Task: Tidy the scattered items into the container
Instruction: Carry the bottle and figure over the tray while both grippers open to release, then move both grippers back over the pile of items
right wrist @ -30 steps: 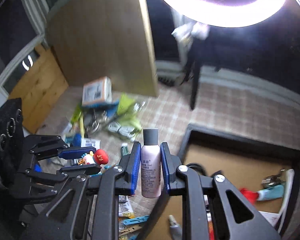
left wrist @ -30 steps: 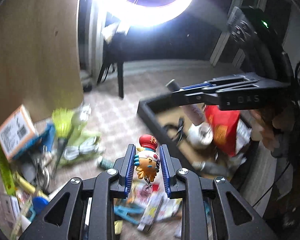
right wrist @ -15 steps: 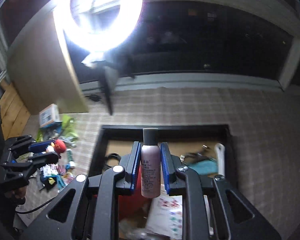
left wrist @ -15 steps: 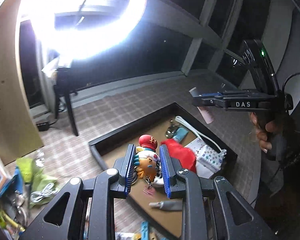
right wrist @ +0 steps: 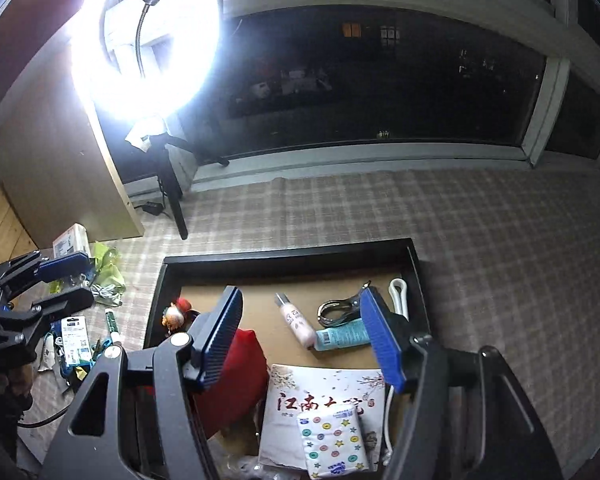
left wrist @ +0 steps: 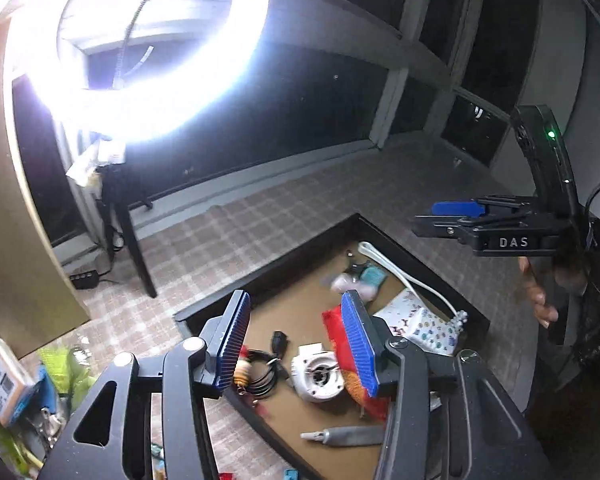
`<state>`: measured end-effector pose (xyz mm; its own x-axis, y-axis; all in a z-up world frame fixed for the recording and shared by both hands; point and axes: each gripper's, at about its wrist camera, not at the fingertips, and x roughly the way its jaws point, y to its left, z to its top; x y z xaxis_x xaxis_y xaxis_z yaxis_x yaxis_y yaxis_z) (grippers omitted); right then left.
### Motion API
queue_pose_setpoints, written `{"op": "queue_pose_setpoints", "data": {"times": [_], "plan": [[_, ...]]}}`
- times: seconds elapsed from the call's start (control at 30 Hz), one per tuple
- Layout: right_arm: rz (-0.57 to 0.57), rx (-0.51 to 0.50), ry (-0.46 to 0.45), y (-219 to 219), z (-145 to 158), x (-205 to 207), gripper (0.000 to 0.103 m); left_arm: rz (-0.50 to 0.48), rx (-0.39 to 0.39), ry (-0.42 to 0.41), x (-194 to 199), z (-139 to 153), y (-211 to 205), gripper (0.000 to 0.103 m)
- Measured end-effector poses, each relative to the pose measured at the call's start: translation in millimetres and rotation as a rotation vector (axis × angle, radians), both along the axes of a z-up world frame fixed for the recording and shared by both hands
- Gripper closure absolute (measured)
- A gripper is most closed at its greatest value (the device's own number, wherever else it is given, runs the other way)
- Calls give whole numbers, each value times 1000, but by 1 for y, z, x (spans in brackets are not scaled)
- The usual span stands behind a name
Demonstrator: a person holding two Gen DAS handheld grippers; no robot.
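The black tray (right wrist: 284, 256) with a brown floor lies on the checked floor covering. My right gripper (right wrist: 300, 336) hangs over it, its jaws opening and nothing pressed between them. The pink bottle (right wrist: 296, 320) lies loose on the tray floor below. My left gripper (left wrist: 296, 344) also stands over the tray (left wrist: 268, 276), jaws opening and holding nothing. The red-capped figurine (right wrist: 176, 312) lies at the tray's left side, half hidden behind my left finger (left wrist: 236, 344) in the left wrist view. A hand holds the right gripper (left wrist: 460, 216).
In the tray lie a red pouch (right wrist: 236, 364), a booklet (right wrist: 324, 400), a tissue pack (right wrist: 332, 440), a teal tube (right wrist: 340, 338), a white cable (right wrist: 396, 292) and a black cable (left wrist: 264, 368). Scattered items (right wrist: 72, 336) lie left of the tray. A ring light's stand (right wrist: 172, 196) rises behind.
Both grippers swung from the scattered pile to above the tray, then opened. The pink bottle and the figurine left the jaws and now lie in the tray.
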<state>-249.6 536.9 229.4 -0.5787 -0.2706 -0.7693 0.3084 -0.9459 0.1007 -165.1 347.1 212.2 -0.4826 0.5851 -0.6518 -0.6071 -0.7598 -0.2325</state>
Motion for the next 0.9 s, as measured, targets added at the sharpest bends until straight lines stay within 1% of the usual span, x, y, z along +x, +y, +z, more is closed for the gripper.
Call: {"op": "queue_pose_setpoints", "data": {"times": [0.1,0.23,0.47,0.67,0.8,0.9], "plan": [[32,-5,5,-11,1,7,43,23,-3,6,2,2,-16,58],[106,-3,17,-33,3,21,43,60,-24,15,10,5,-45,58],[244,15,-17,-83,-6,39,43,158,-77,8,27,-4,-104,58],[376,17,-60,-131,-19,56,43,228,-148,-36,47,-32,-147,59],[453,21,-110,-167,-36,65,43,285,-186,-98,58,-58,-174,59],[495,24,-144,-191,-49,66,43,342,-189,-161,65,-77,-194,59]]}}
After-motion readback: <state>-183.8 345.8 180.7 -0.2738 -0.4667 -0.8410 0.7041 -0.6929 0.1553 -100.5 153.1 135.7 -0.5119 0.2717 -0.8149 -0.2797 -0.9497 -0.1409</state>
